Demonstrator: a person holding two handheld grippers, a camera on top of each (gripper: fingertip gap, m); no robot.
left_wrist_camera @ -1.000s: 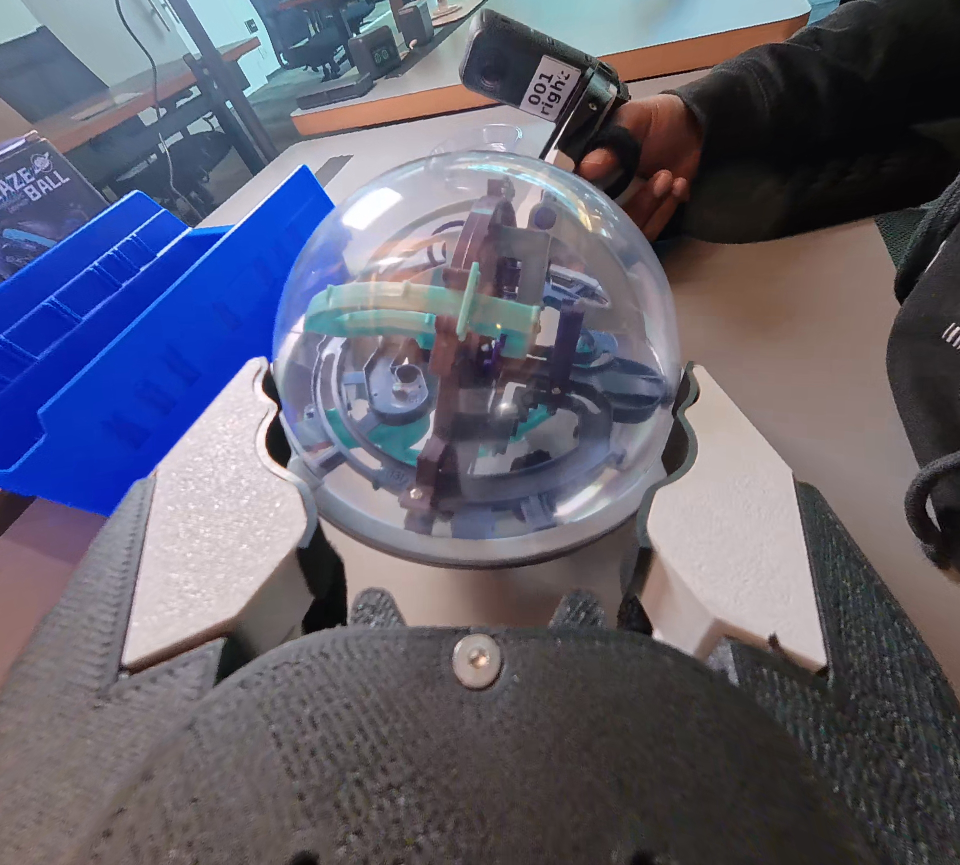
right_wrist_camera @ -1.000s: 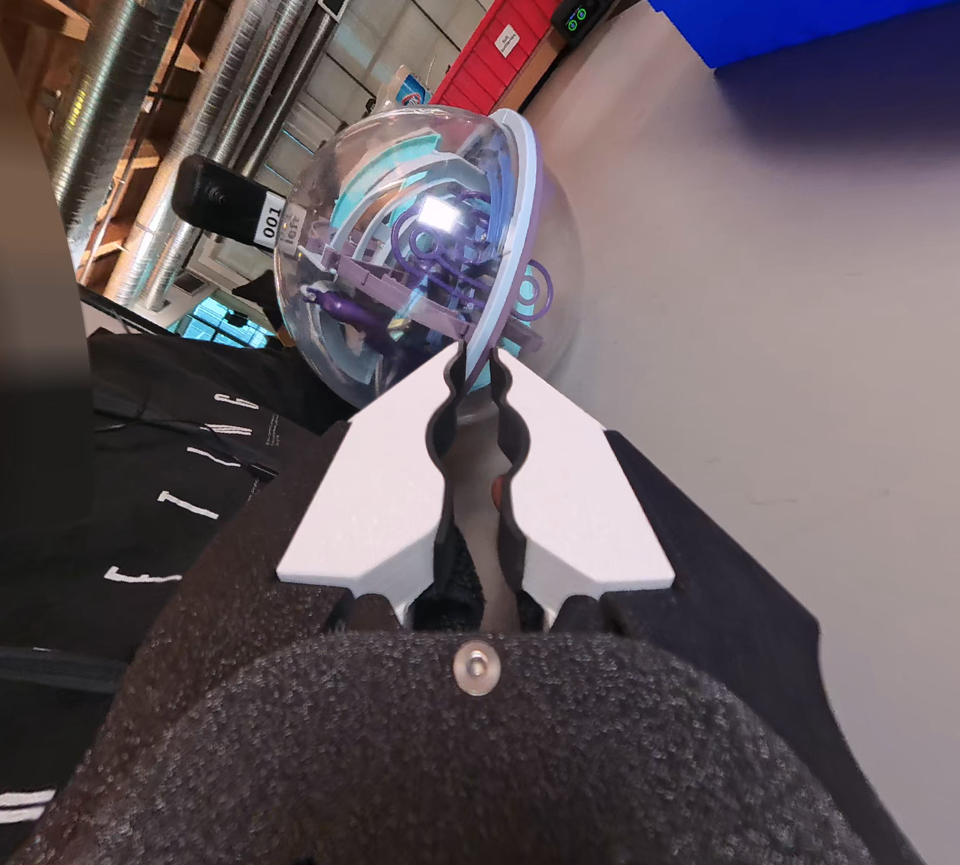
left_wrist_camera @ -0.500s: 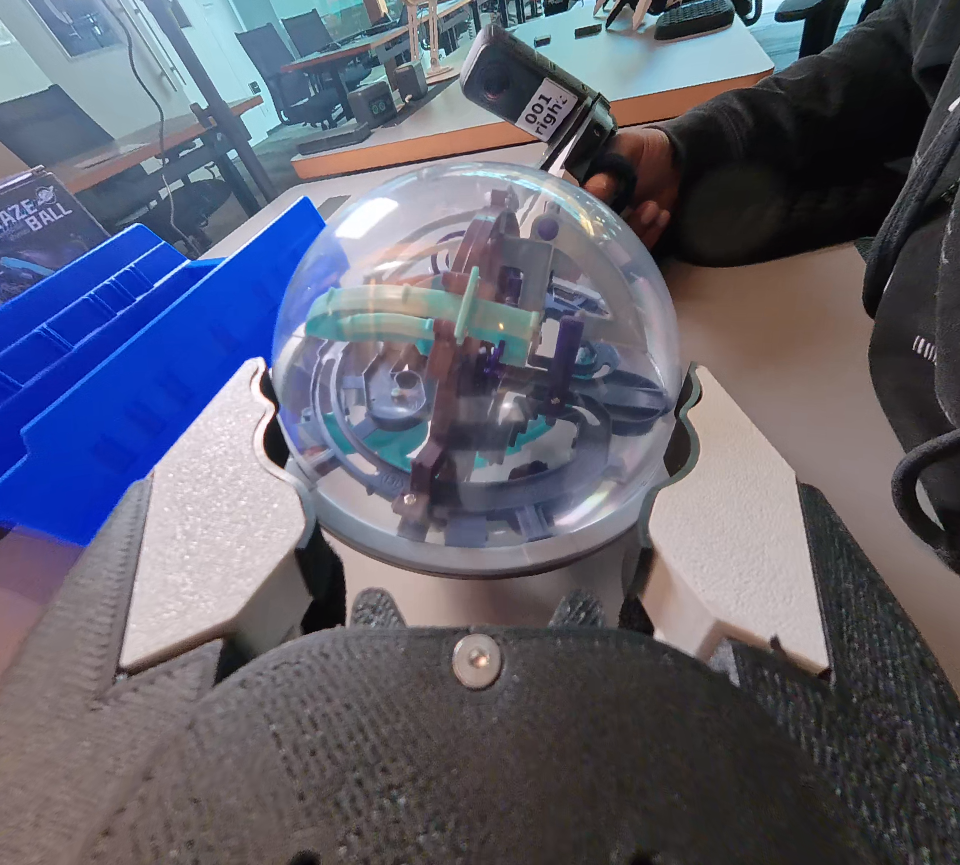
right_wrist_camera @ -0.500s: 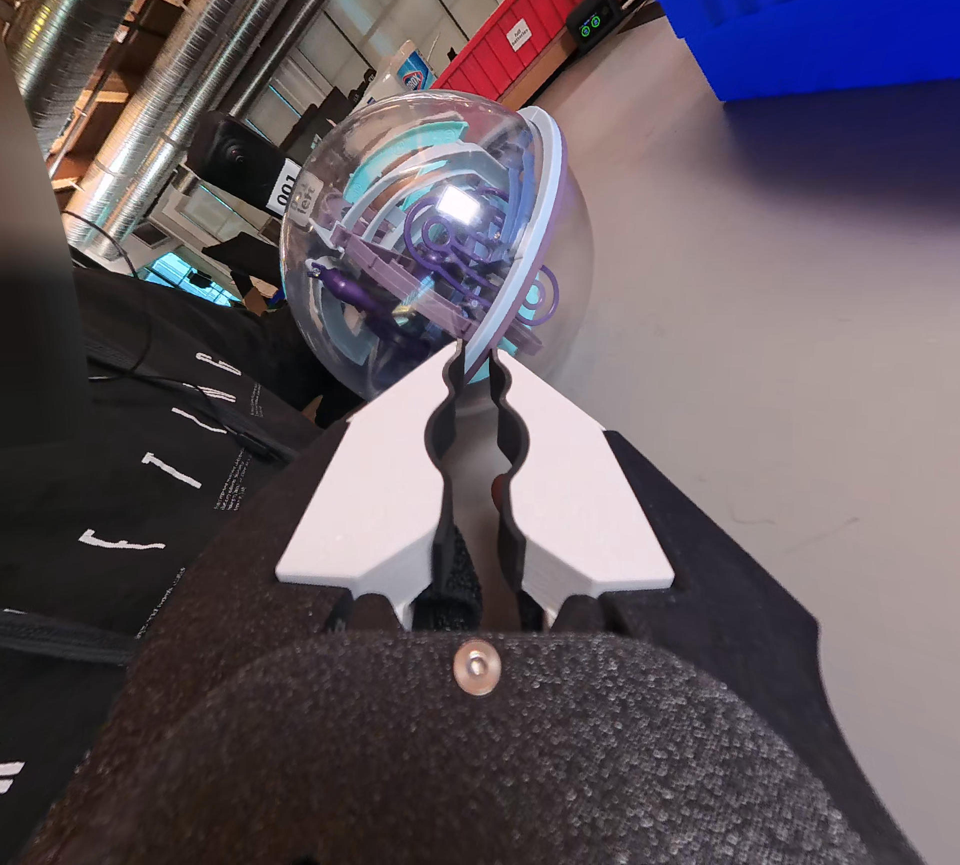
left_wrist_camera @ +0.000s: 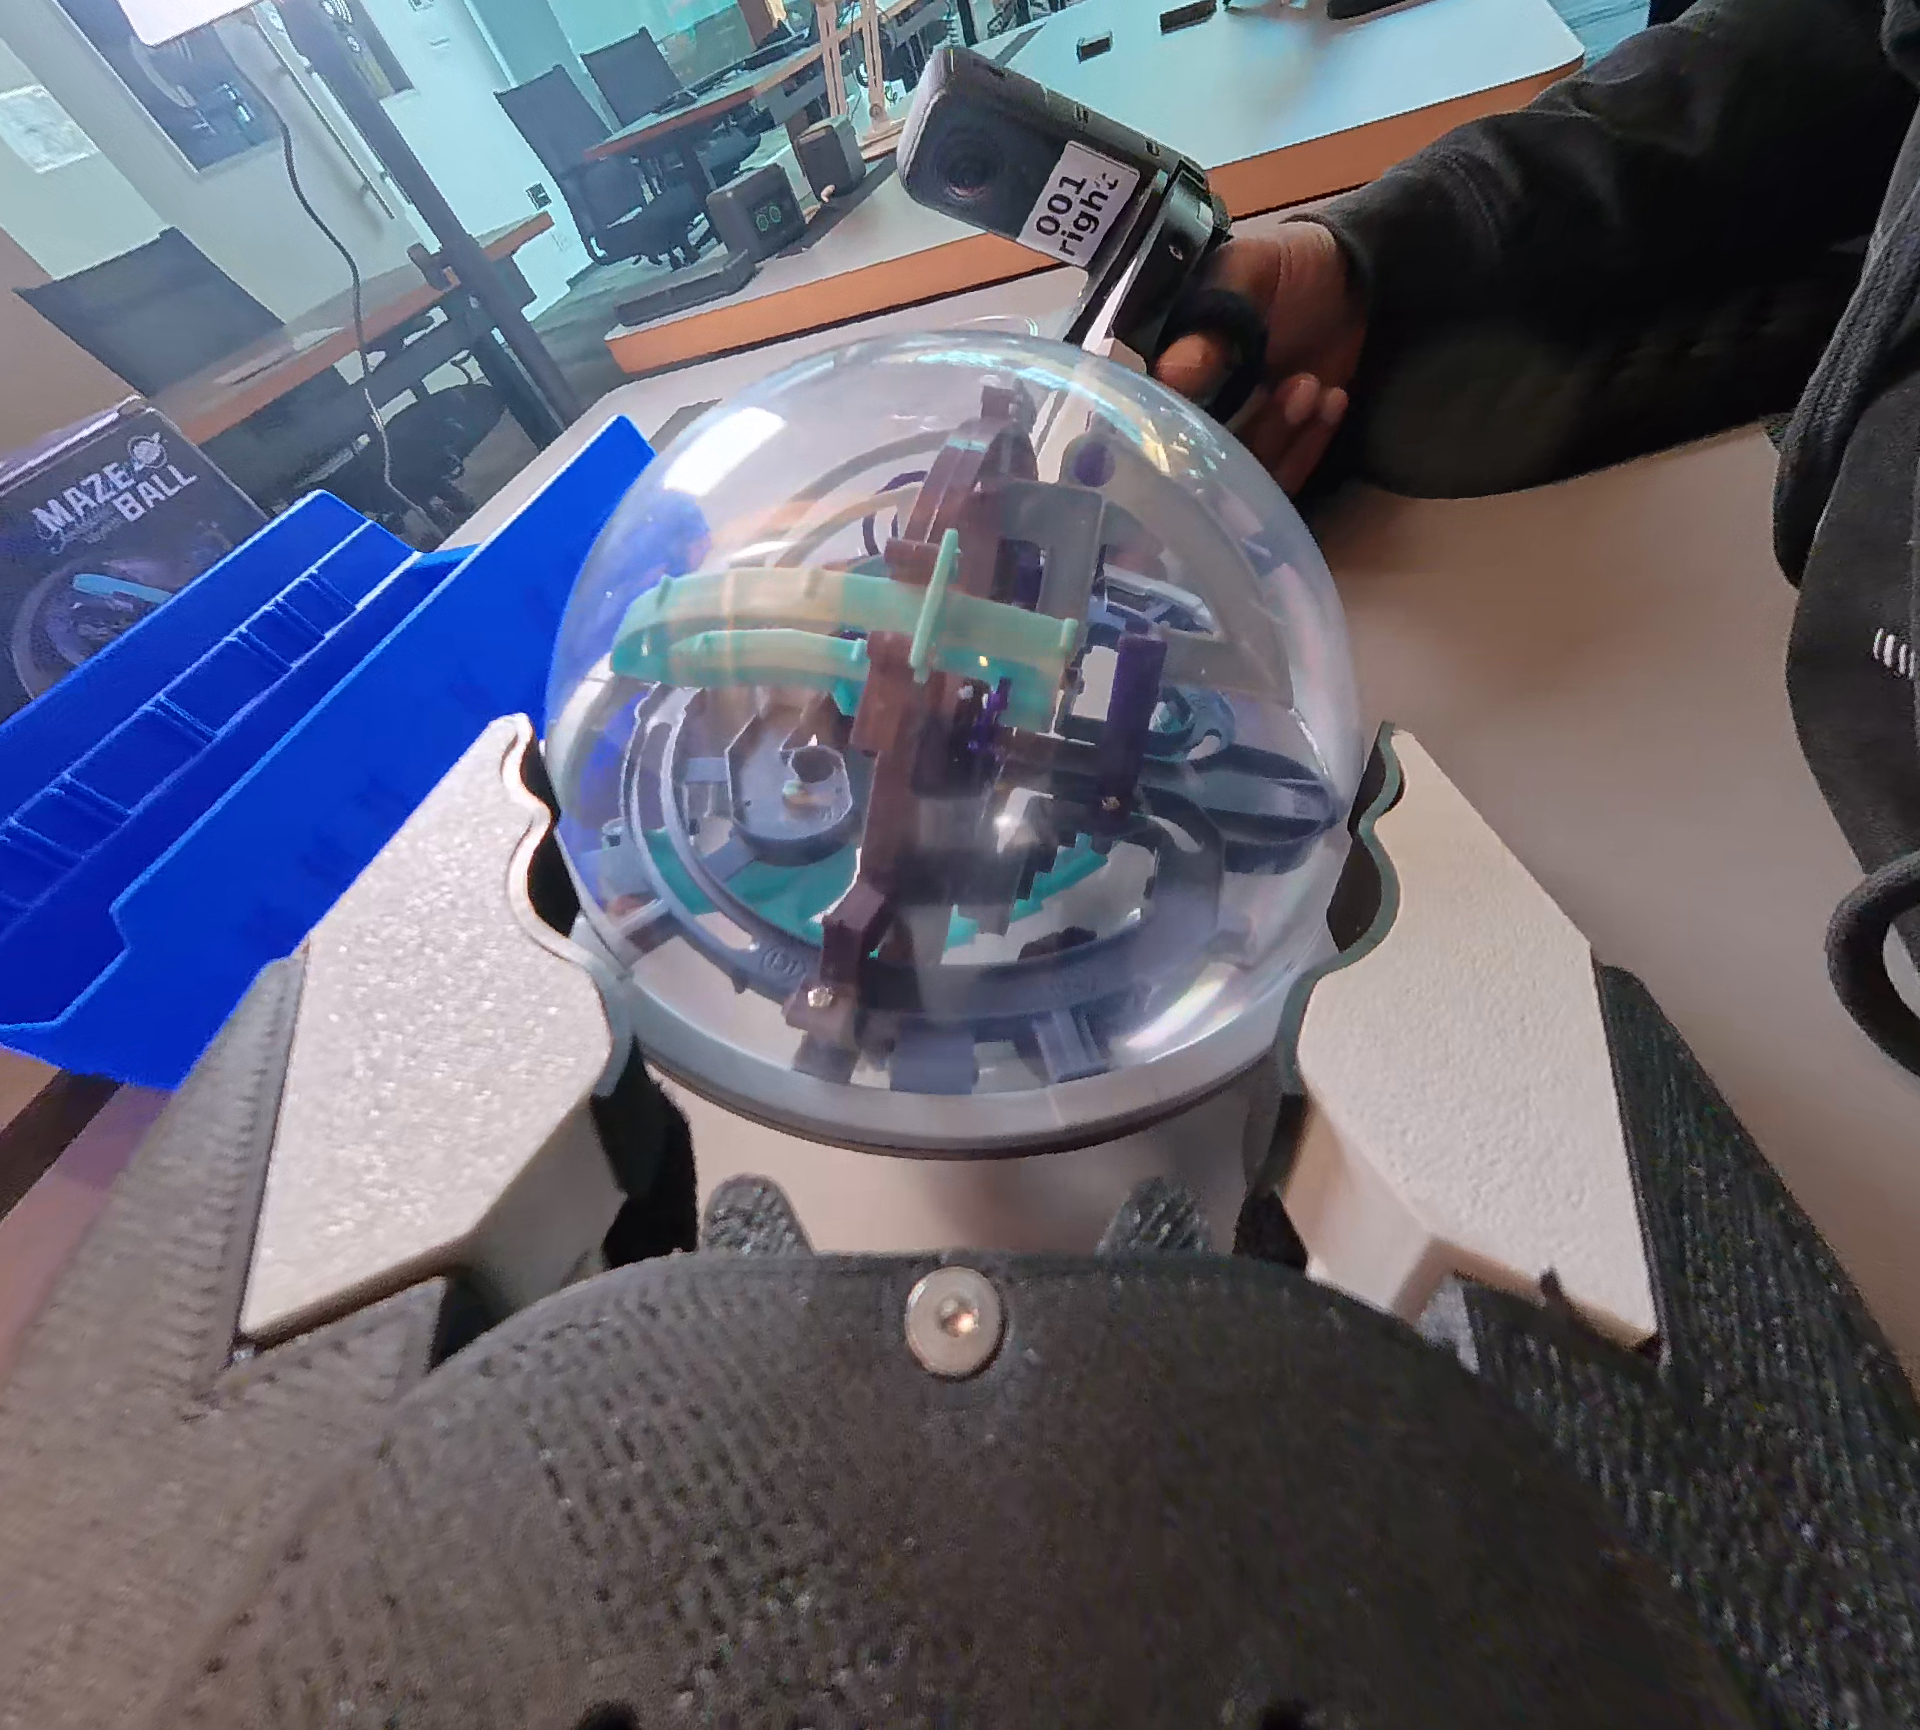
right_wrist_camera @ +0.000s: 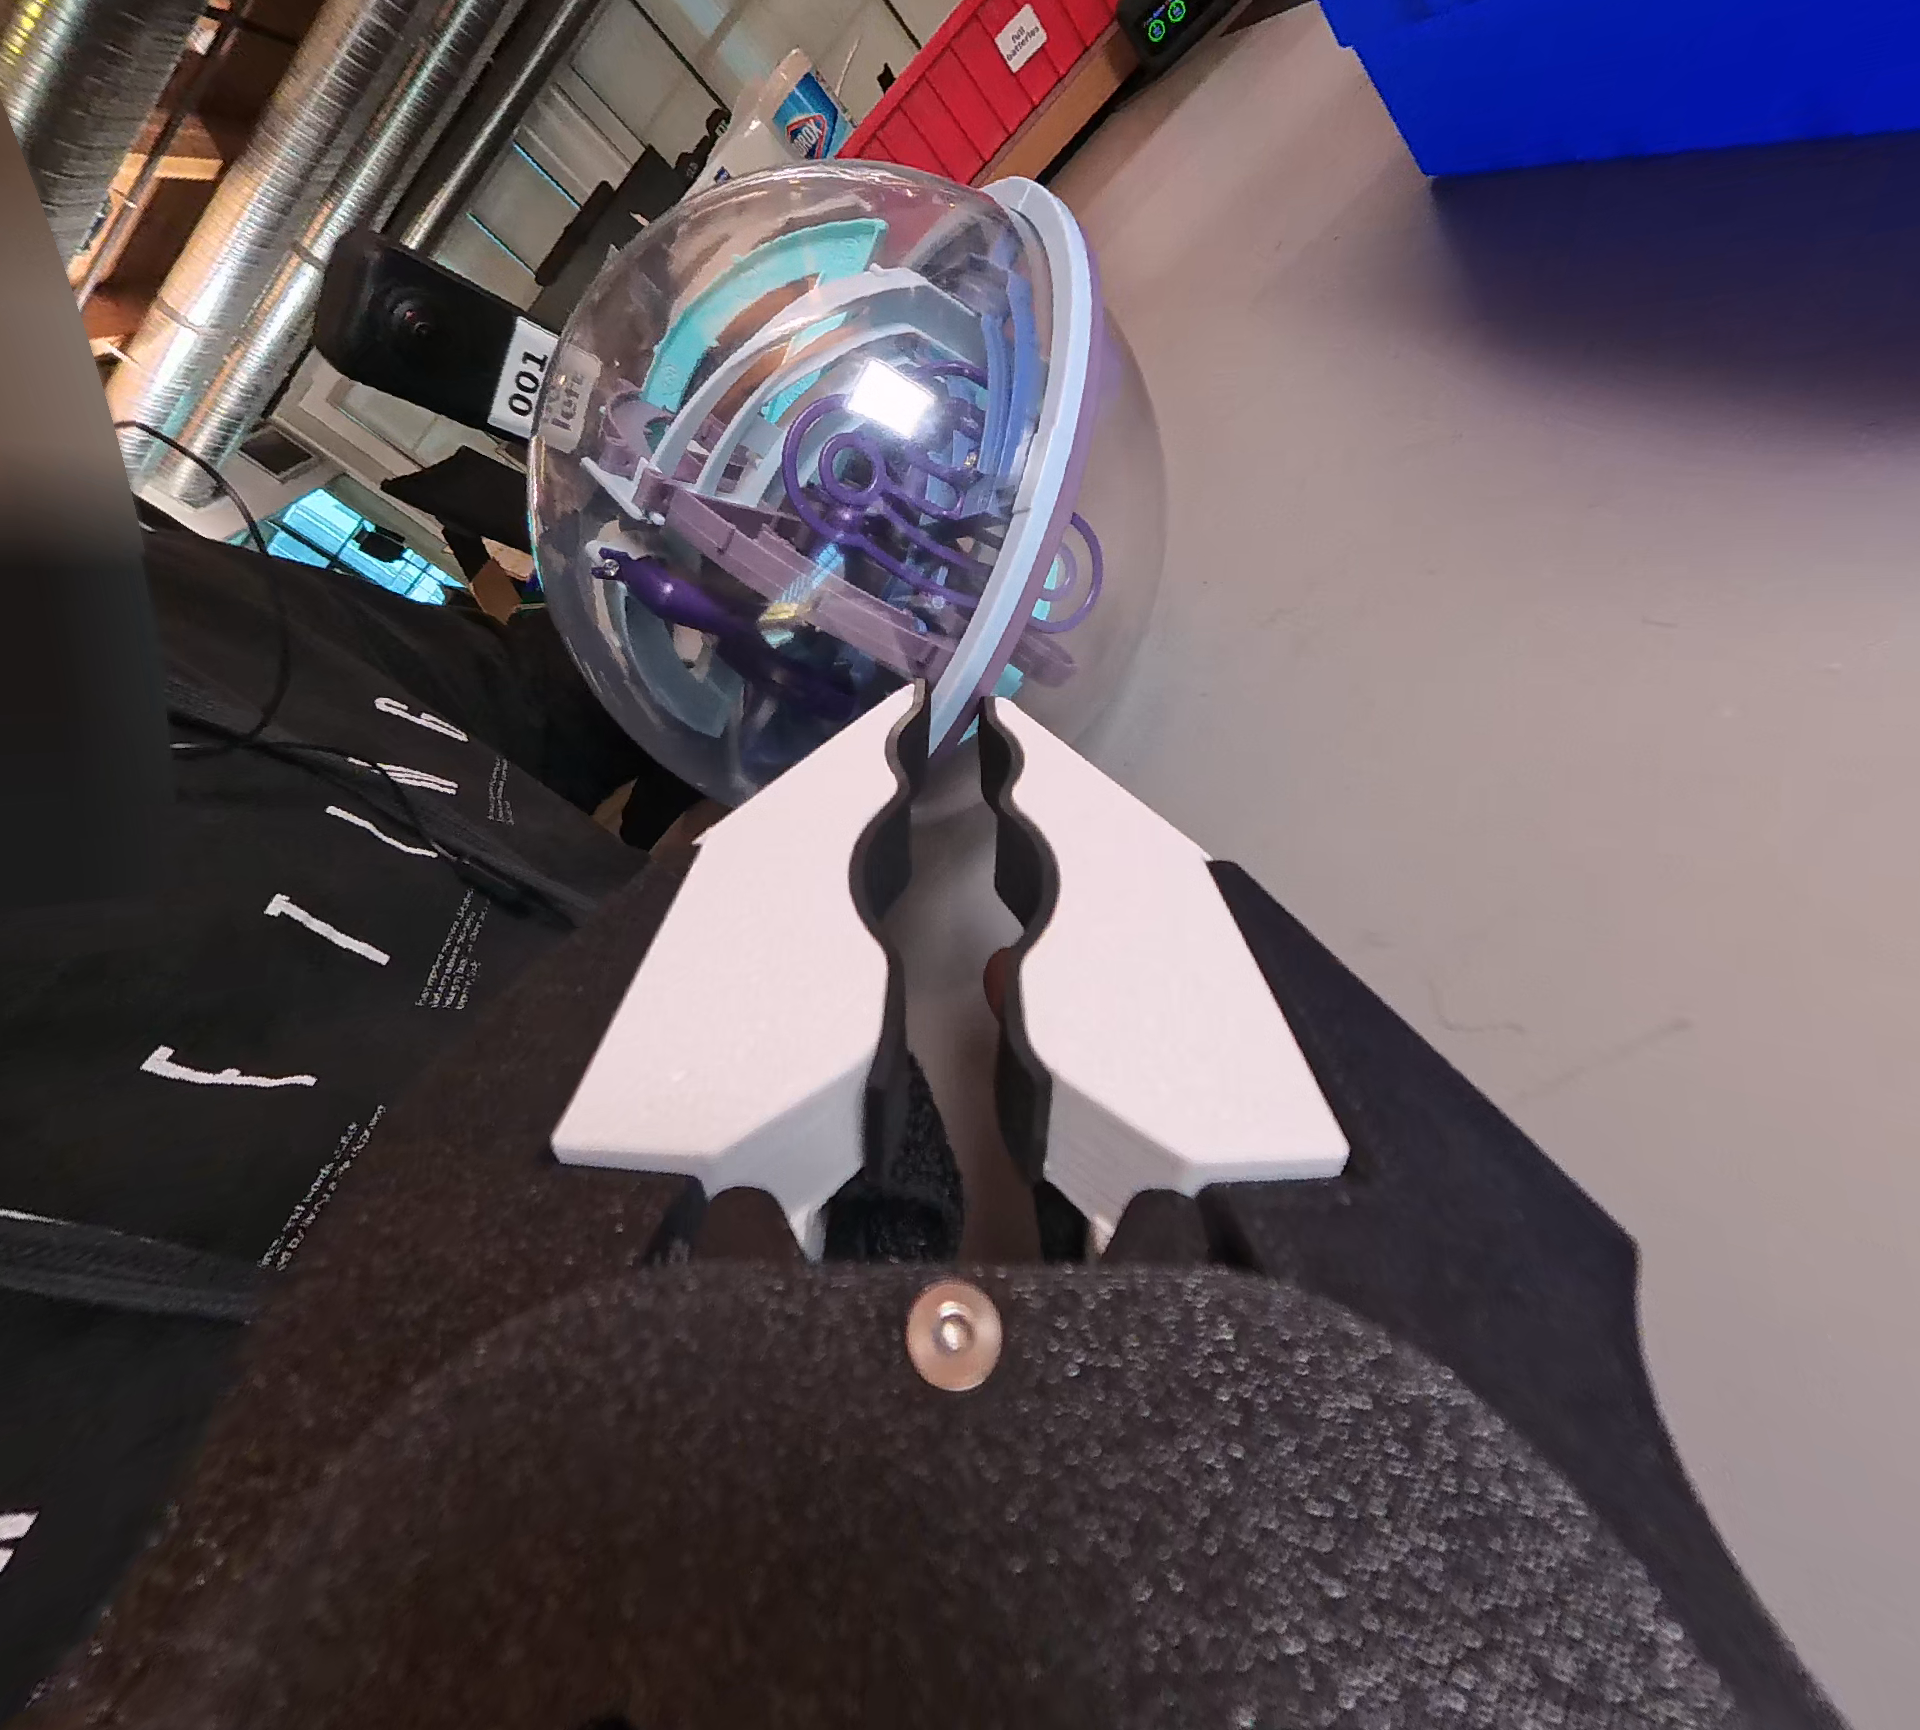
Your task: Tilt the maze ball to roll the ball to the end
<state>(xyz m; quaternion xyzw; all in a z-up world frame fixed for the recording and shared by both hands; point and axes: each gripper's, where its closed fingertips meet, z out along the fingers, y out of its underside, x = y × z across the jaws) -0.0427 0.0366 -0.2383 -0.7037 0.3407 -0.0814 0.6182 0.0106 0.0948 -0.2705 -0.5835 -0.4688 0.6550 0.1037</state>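
The left gripper (left_wrist_camera: pixel 951 859) is spread wide, its two white fingers (left_wrist_camera: pixel 416 963) pressed against opposite sides of the clear plastic maze ball with teal, purple and brown tracks inside (left_wrist_camera: pixel 951 735), clamping it at the grey equatorial rim (left_wrist_camera: pixel 935 1114); the sphere sits directly ahead of this gripper, dome facing away, held just above the pale grey desk (left_wrist_camera: pixel 1538 641). Left of it lies a blue plastic compartment tray (left_wrist_camera: pixel 208 745), and behind that a dark printed box (left_wrist_camera: pixel 94 537) whose lettering I leave unread. Farther right, beyond the sphere, a hand (left_wrist_camera: pixel 1288 340) in a dark sleeve holds the right gripper, which carries a black camera with a white sticker (left_wrist_camera: pixel 1081 205). In the right wrist view the right gripper (right_wrist_camera: pixel 951 704) is nearly pressed together, its tips pinching the sphere's rim (right_wrist_camera: pixel 1049 475), which runs edge-on and tilted, up and to the right from the tips. The coming tilt turns on that: both grippers grip the same rim from different sides, so they would likely have to rotate together about the sphere's centre. The small ball seems to rest in a round pocket (left_wrist_camera: pixel 805 787) left of centre, though I cannot be sure. A red bin (right_wrist_camera: pixel 1039 49) bearing a label stands far off.
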